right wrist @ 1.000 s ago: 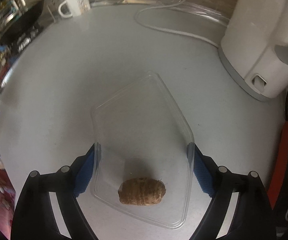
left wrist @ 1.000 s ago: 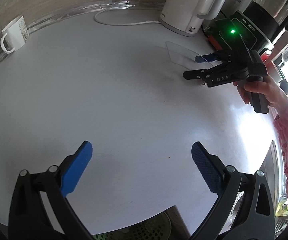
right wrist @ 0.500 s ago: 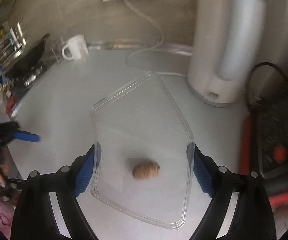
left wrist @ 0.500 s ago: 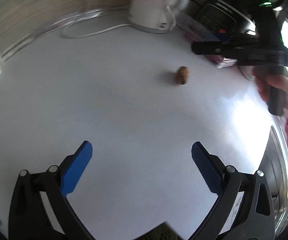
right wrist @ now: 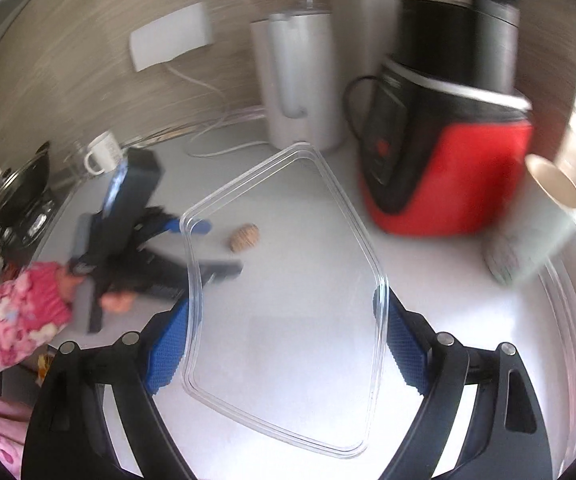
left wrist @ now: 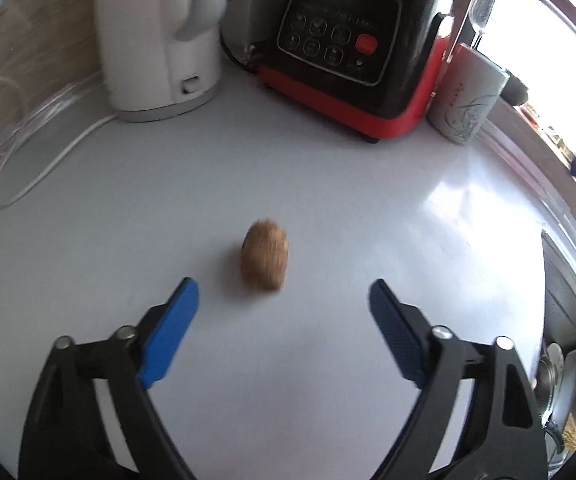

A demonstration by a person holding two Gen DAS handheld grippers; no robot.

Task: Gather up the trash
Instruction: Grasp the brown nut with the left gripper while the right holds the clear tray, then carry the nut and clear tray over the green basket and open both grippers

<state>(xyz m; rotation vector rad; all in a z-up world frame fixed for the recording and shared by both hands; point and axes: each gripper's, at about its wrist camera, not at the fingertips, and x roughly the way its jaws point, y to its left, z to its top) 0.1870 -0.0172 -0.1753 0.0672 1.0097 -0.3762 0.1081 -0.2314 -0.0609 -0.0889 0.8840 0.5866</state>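
We lifted clear lid (right wrist: 283,304) clamped in right gripper (right wrist: 283,344) | brown scrap (left wrist: 264,255) uncovered | left gripper (left wrist: 283,304) agape, closing in

A white countertop (left wrist: 328,184) fills the near scene, glossy where daylight strikes it at the right. At the far left stands a white kettle (left wrist: 159,32), its cord (left wrist: 47,168) looping across the surface. Right of it sits a black and red blender base (left wrist: 352,48), then a pale cup (left wrist: 468,100). A bright window (left wrist: 536,4) lies far right; the wall (right wrist: 87,40) is wood-grained.
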